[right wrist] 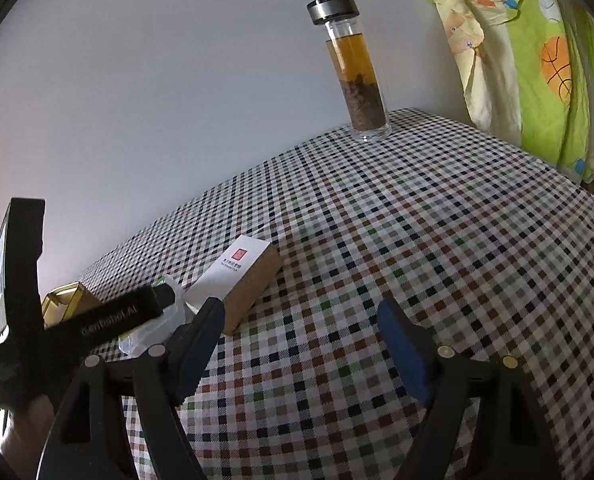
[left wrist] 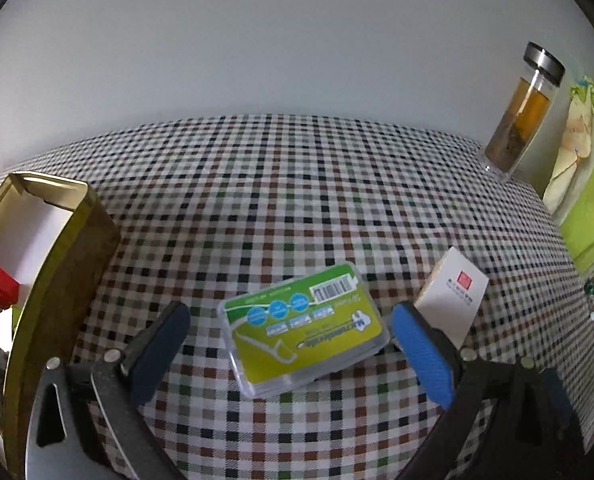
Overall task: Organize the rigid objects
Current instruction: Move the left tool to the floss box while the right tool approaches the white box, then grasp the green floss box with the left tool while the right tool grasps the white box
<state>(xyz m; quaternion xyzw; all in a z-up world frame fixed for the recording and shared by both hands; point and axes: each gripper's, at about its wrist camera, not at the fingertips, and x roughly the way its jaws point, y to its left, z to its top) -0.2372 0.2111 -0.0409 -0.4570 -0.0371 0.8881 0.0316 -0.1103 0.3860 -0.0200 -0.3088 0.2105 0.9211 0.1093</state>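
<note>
Left wrist view: our wide-open left gripper (left wrist: pixel 291 322) straddles the floss-pick case (left wrist: pixel 303 330), probably untouched; next, close.

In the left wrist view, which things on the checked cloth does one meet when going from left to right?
Gold open box → green floss-pick case → white carton with a red seal → glass tea bottle → green printed cloth.

On the bench (left wrist: pixel 297 168) the floss case (left wrist: pixel 303 330) lay between the open box (left wrist: pixel 57 260), left, and carton (left wrist: pixel 453 294), right, perhaps touching; the bottle (left wrist: pixel 523 114) stood behind.
</note>
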